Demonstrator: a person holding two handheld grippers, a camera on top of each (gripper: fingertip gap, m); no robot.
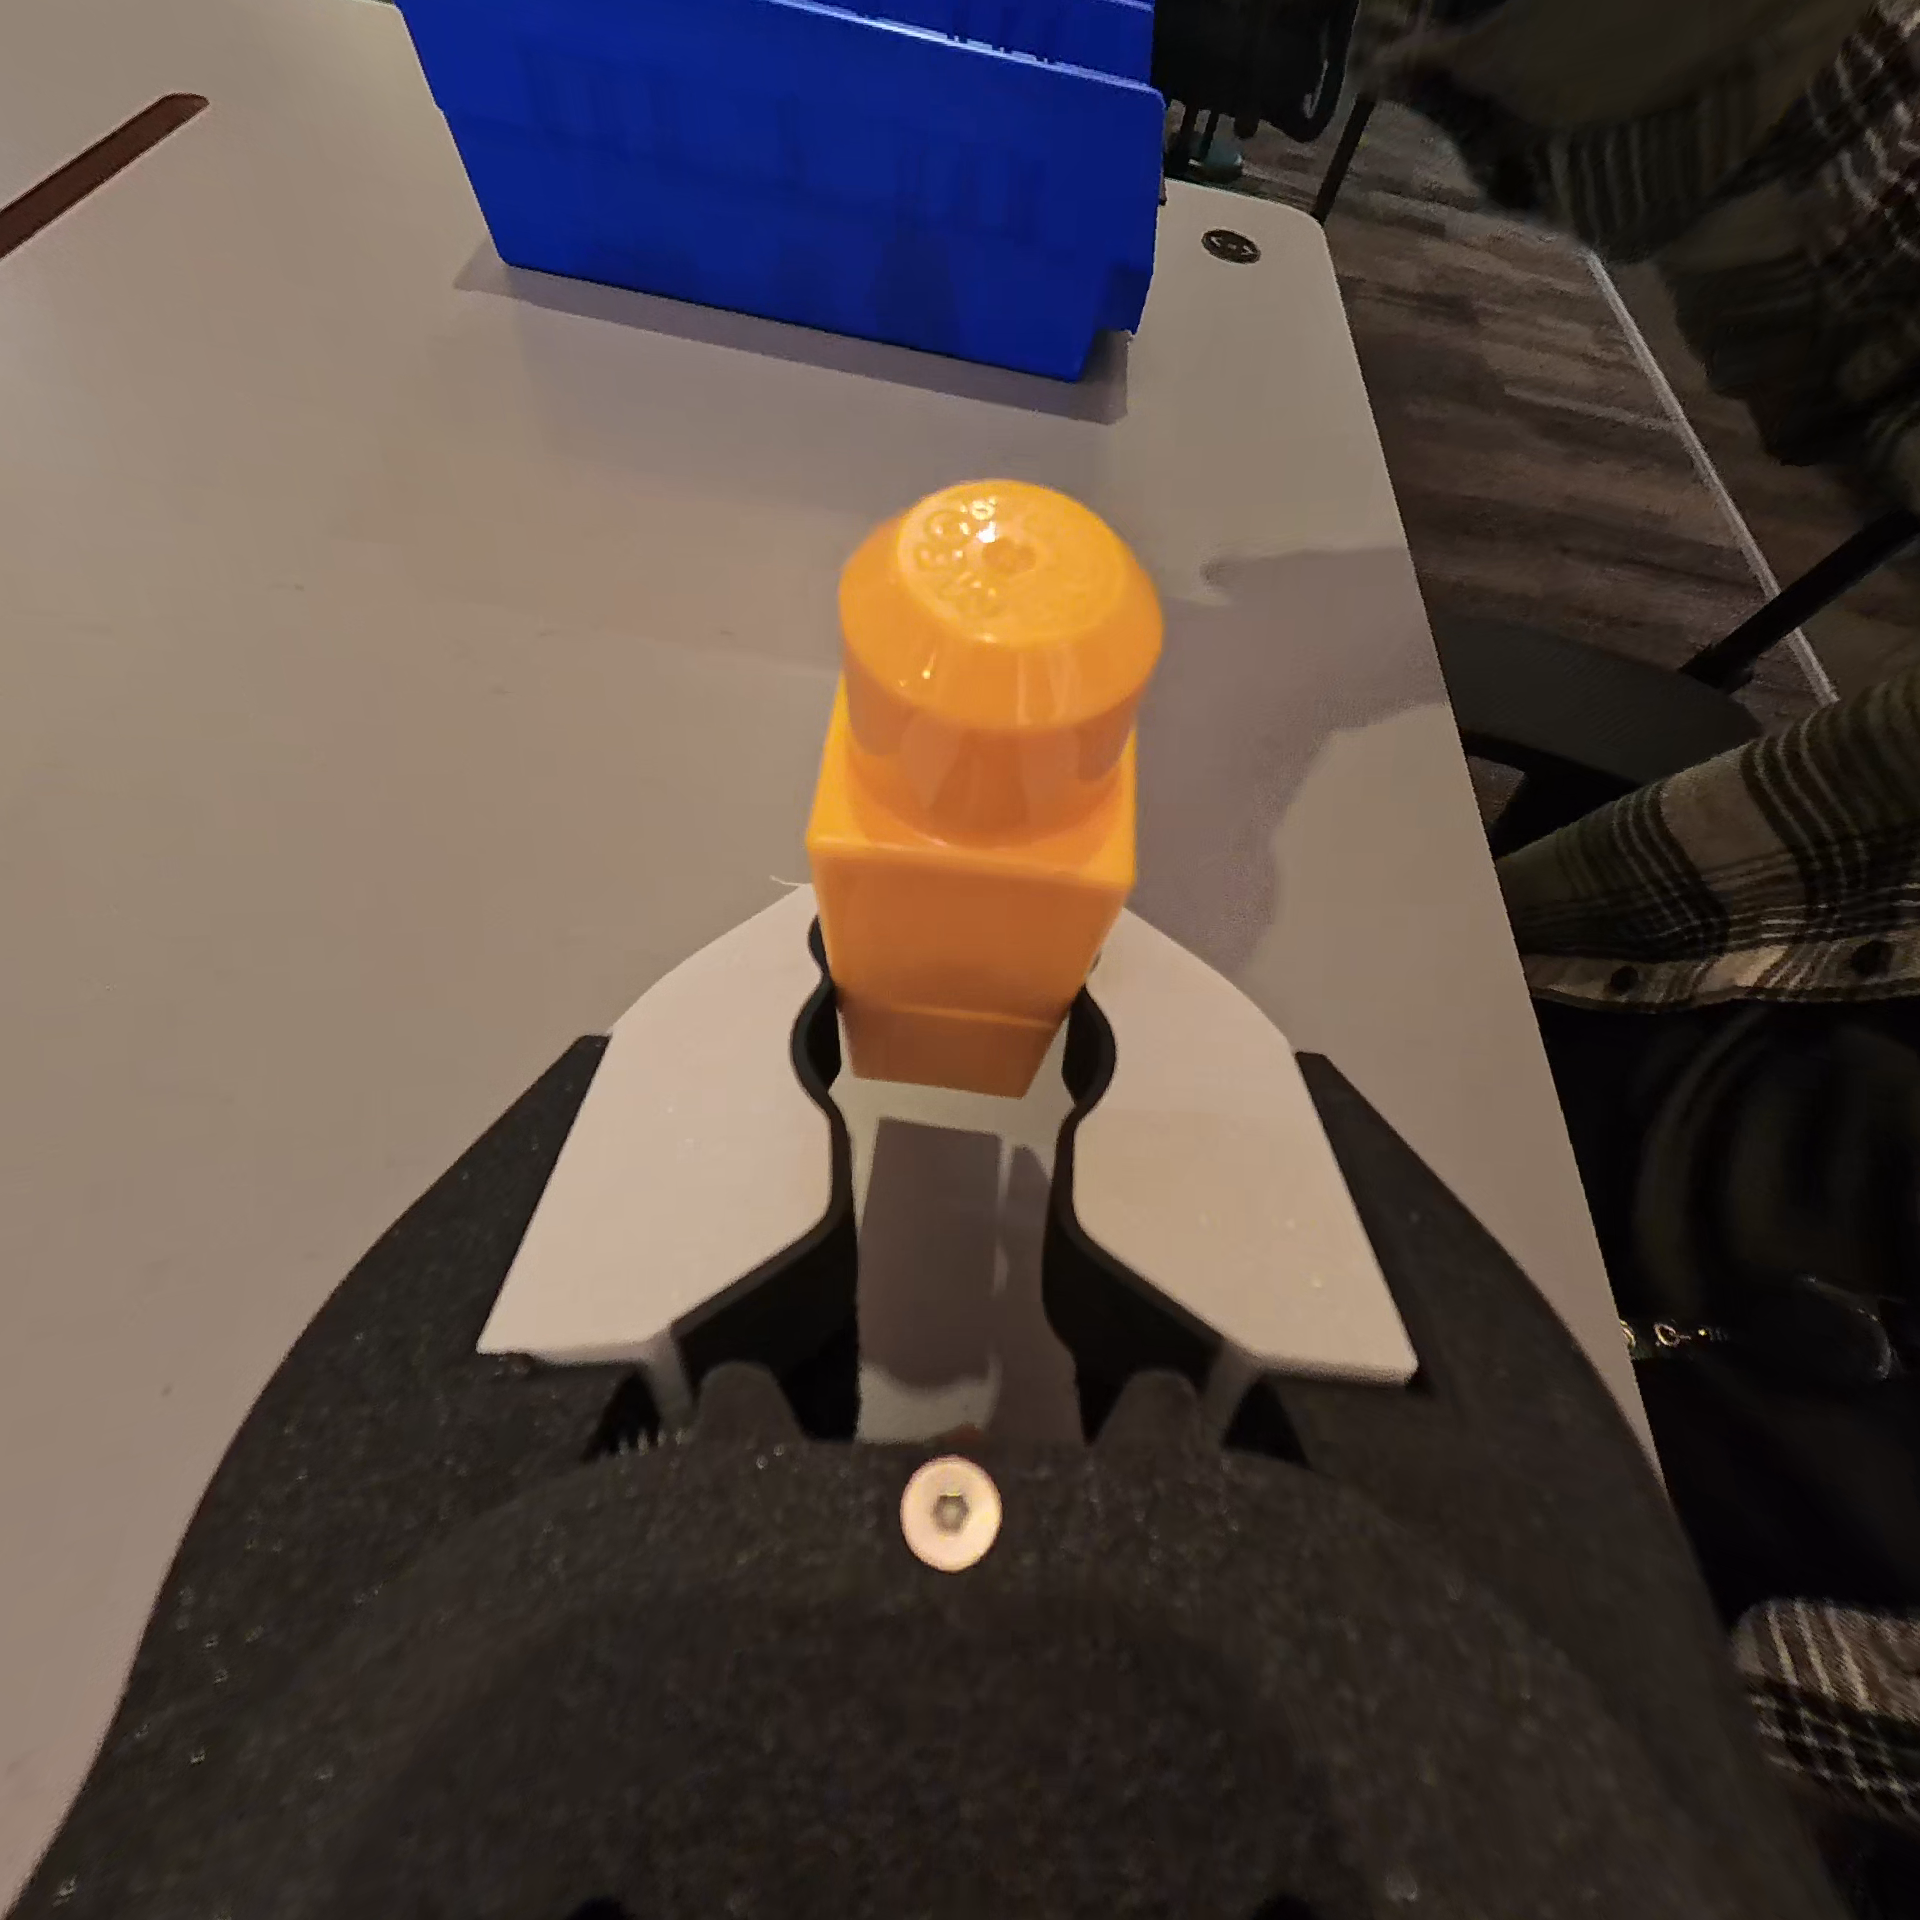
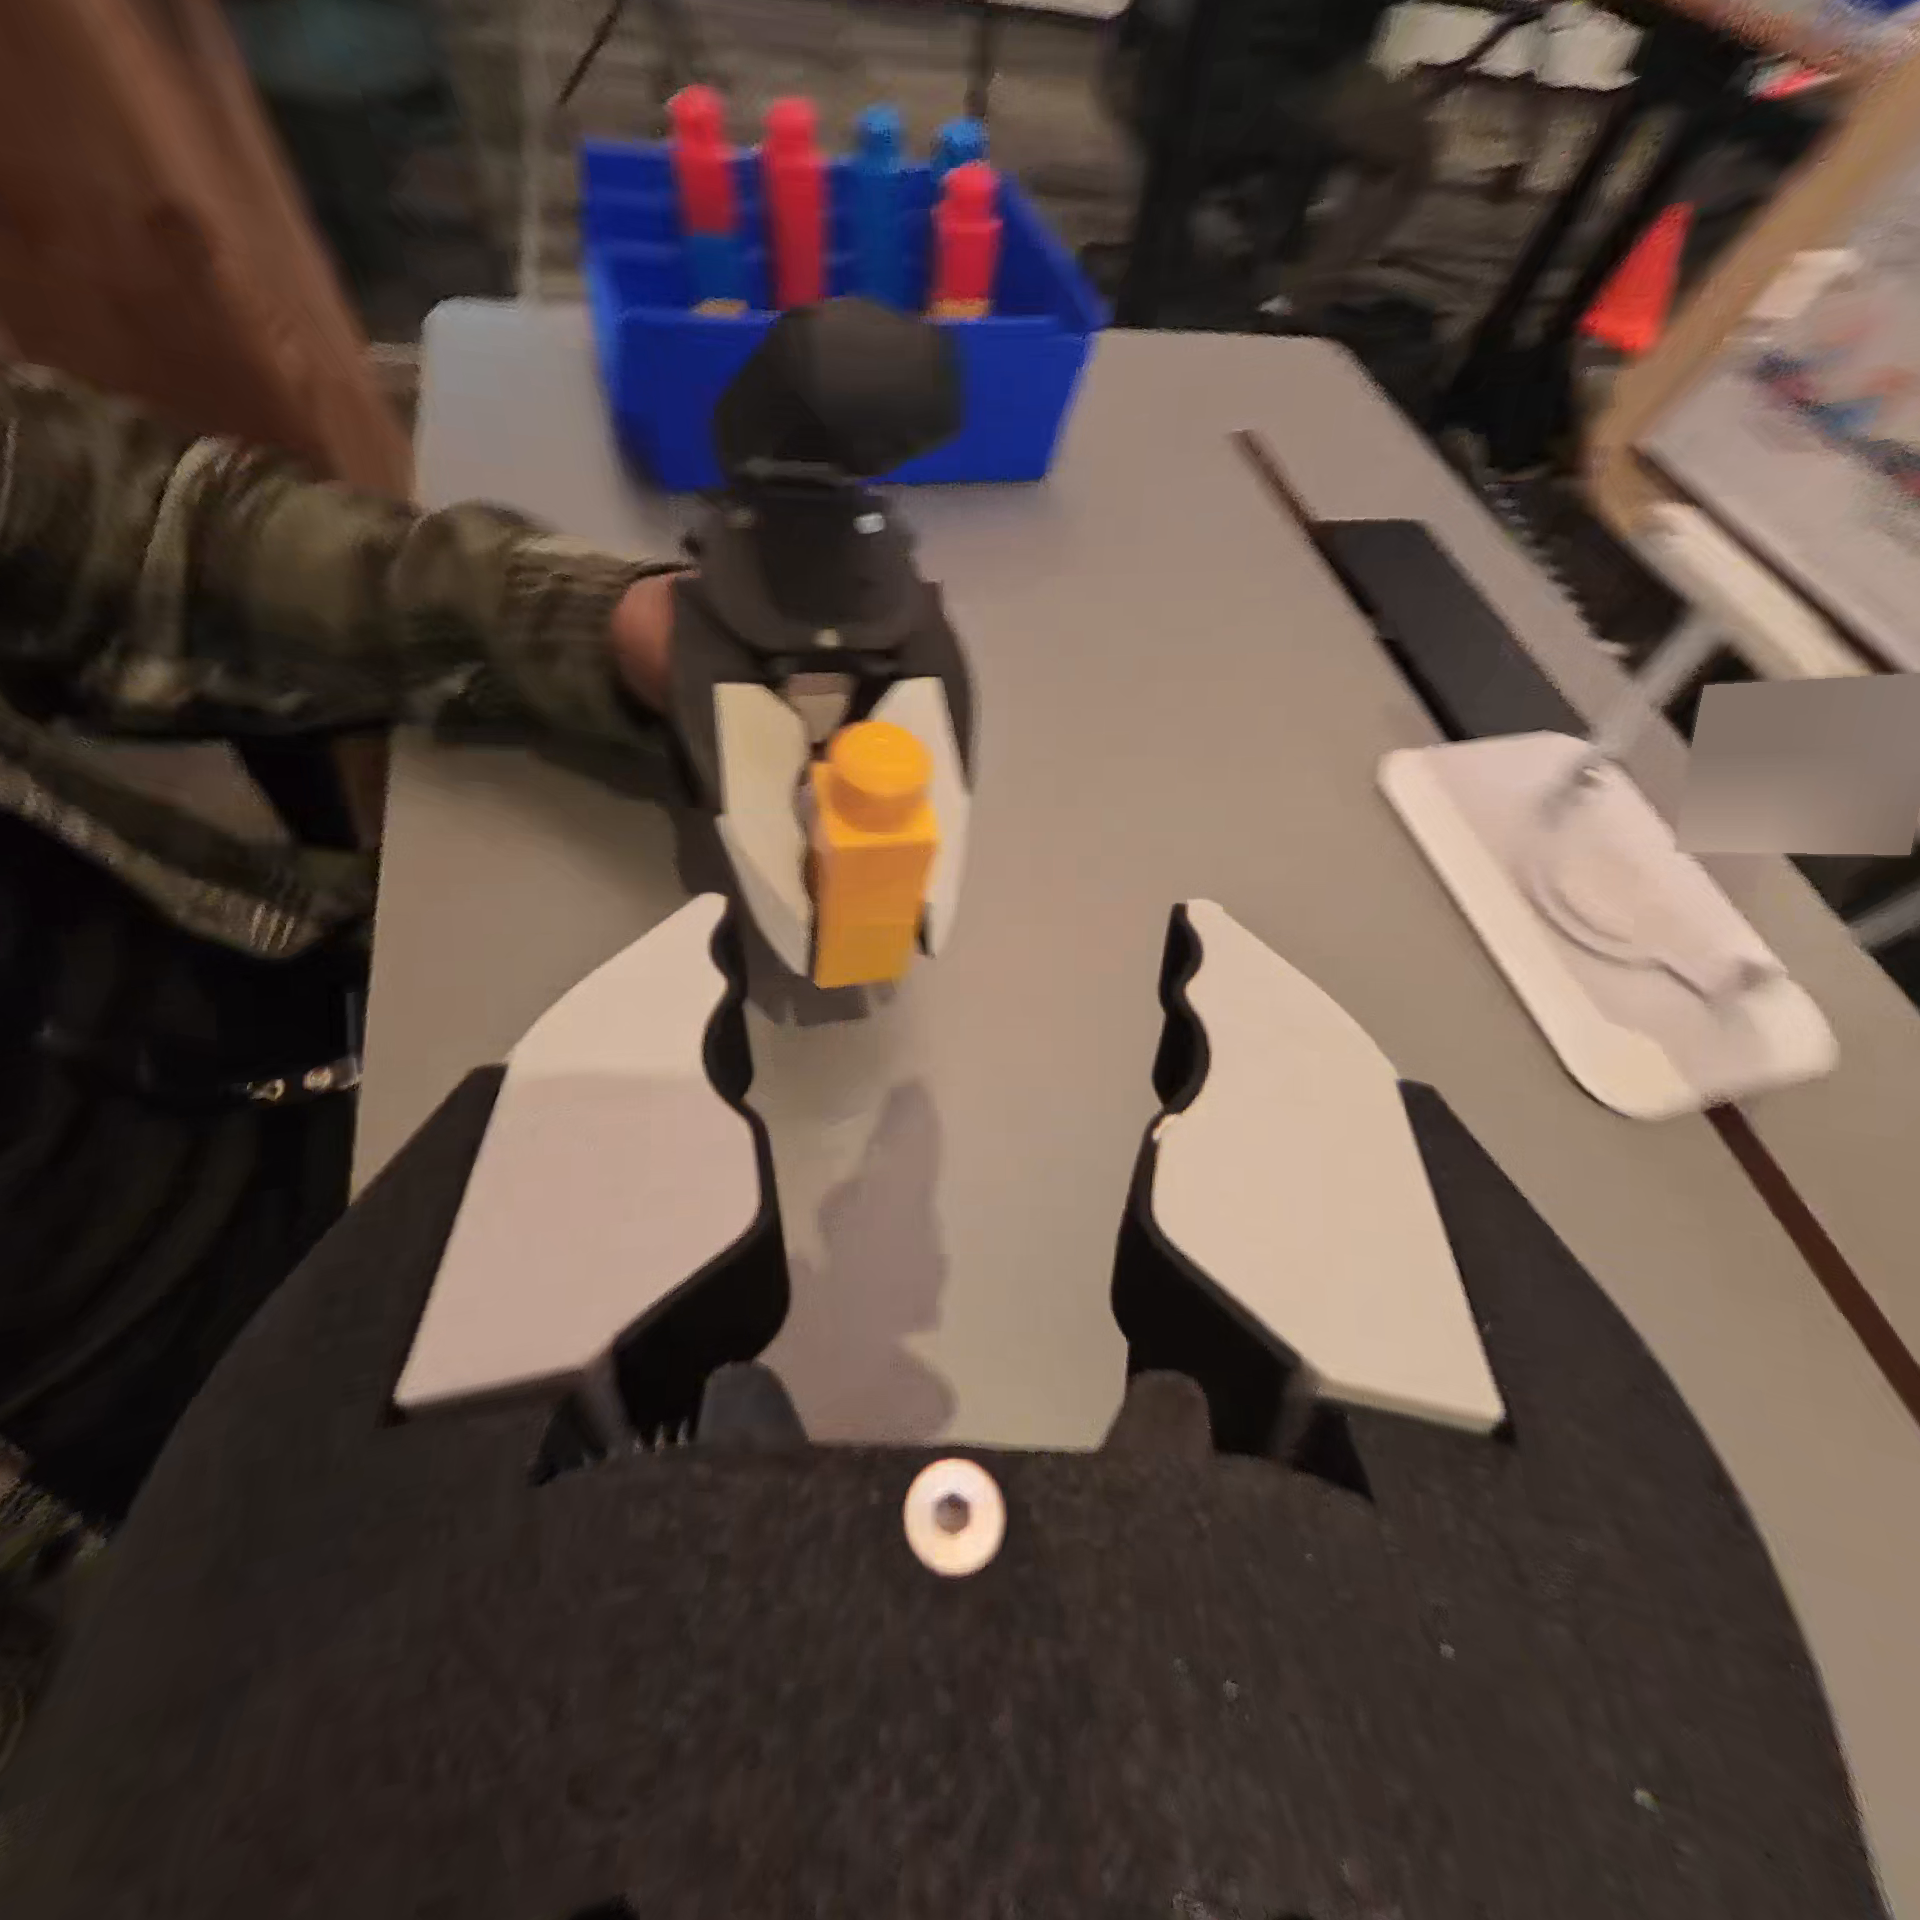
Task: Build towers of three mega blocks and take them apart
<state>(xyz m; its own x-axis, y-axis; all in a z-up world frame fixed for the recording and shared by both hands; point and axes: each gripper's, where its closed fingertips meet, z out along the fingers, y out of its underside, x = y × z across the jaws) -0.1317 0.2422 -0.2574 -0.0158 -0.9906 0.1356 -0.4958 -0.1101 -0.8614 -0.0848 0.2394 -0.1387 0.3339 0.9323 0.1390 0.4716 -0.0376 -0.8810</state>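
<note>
My left gripper (image 1: pixel 951 997) is shut on an orange block stack (image 1: pixel 971 831), two blocks joined, stud end pointing away from the camera, above the grey table (image 1: pixel 364 727). In the right wrist view the same left gripper (image 2: pixel 868 914) holds the orange stack (image 2: pixel 873 873) upright just over the table. My right gripper (image 2: pixel 951 935) is open and empty, its fingers wide apart, a short way in front of the left gripper and the stack. A blue bin (image 2: pixel 852 384) at the table's far end holds several red and blue block towers (image 2: pixel 795 208).
The blue bin (image 1: pixel 810 177) stands ahead of the left gripper. A white flat stand base (image 2: pixel 1600 935) lies at the right of the table. A dark slot (image 2: pixel 1444 623) runs along the table. A person's plaid sleeve (image 2: pixel 260 613) reaches in from the left. The table edge (image 1: pixel 1455 727) is at the right. Left tips to right tips: about 12 cm.
</note>
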